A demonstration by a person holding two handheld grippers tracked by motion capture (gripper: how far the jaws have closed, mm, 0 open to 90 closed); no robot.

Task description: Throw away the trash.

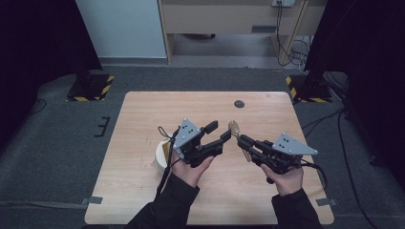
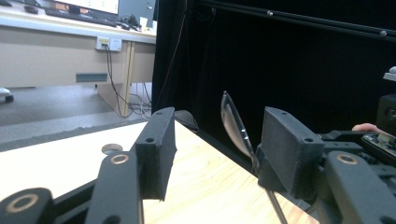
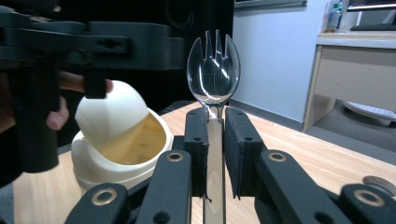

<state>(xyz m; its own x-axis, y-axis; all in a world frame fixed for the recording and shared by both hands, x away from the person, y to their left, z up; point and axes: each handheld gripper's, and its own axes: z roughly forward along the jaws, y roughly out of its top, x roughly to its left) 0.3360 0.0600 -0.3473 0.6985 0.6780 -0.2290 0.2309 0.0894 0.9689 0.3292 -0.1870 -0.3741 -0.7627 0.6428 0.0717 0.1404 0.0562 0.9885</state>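
Spork (image 3: 213, 70) clamped upright in right tongs (image 3: 215, 140).

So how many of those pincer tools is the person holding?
2. The left gripper is in the person's left hand, jaws apart, above the cream container. The right gripper is in the right hand, clamped on a clear spork.

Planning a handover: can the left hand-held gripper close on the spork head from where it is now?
Probably yes. The left hand-held gripper is open, and the clear spork, clamped by the right hand-held gripper, has its head right by the left's jaws, with nothing between.
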